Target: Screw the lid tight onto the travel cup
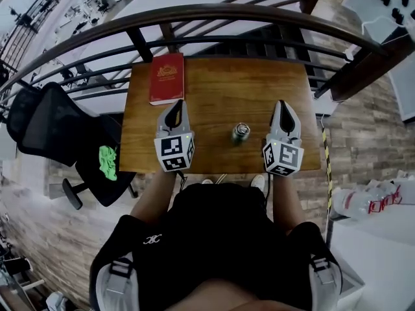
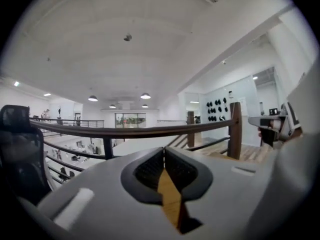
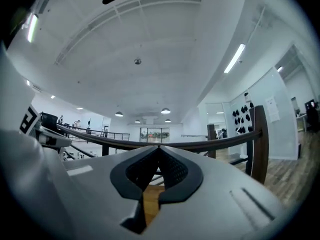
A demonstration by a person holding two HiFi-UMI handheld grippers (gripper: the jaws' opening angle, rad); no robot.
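Observation:
A small metal travel cup (image 1: 240, 133) with a lid on top stands upright near the front middle of the wooden table (image 1: 220, 83). My left gripper (image 1: 174, 111) hovers to the cup's left, apart from it, jaws shut with nothing between them. At the cup's right my right gripper (image 1: 286, 113) is likewise shut and empty. In the left gripper view the left gripper (image 2: 163, 152) has its pads together, tilted up toward the railing. In the right gripper view the right gripper (image 3: 158, 150) is closed the same way. Neither gripper view shows the cup.
A red book (image 1: 167, 78) lies at the table's back left. A curved dark railing (image 1: 194, 15) runs behind the table. A black office chair (image 1: 55, 128) with a green thing on it stands at the left. The person's legs are at the table's front edge.

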